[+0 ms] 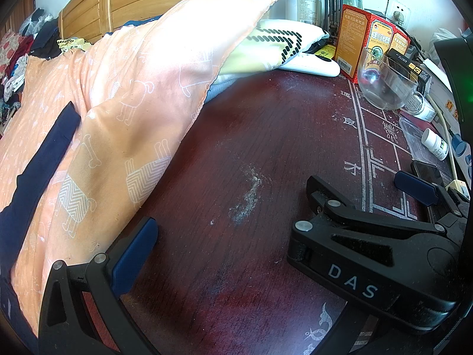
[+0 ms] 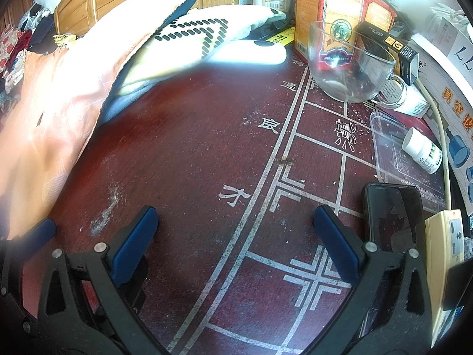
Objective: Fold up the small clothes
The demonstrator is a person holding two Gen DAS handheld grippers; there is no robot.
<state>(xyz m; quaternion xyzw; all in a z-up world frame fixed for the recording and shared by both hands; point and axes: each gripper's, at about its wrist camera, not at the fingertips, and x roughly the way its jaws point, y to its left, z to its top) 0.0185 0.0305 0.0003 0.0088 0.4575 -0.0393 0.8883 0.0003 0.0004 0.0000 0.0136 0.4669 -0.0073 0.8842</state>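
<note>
Clearly my left gripper (image 1: 280,224), spread and empty, sits nearest the orange printed cloth (image 1: 97,124), stretching forward-left; right gripper (image 2: 236,230), also spread, further right.

The middle of the red table (image 2: 192,148) lies bare, open from near to far. Left, an orange pillow (image 1: 124,103) overhangs its edge. Right, a glass cup (image 2: 348,62), boxes (image 2: 343,17), a bottle (image 2: 422,151) and a phone (image 2: 393,216) crowd the side.
</note>
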